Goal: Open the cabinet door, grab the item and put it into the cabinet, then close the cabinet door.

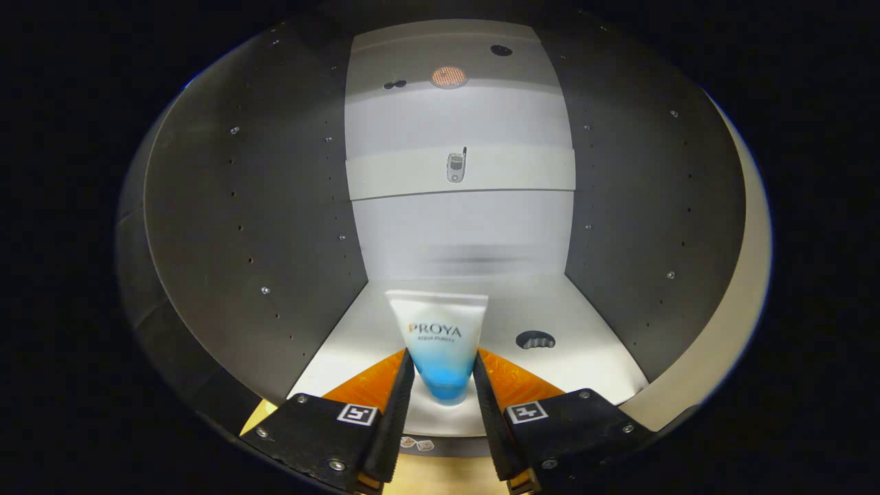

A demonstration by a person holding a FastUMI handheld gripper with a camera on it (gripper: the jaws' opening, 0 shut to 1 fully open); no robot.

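Both hand-held gripper (pixel 440 368) fingers clamp the upright tube (pixel 438 337) inside the cabinet (pixel 227 227)

The pale grey bottom shelf (pixel 550 309) of the dark-walled cabinet (pixel 261 227) carries one standing item: a white-to-blue squeeze tube (pixel 440 344), upright on its blue cap end, at the near middle of the shelf. Both fingers of the tongs (pixel 443 375) appear to press on its lower sides. To the right of the tube, a dark oval cut-out (pixel 535 339) sits in the shelf surface. Higher up and farther back, a white upper shelf (pixel 522 172) spans the cabinet; a small grey handset-shaped object (pixel 455 167) shows at its front edge, support unclear.
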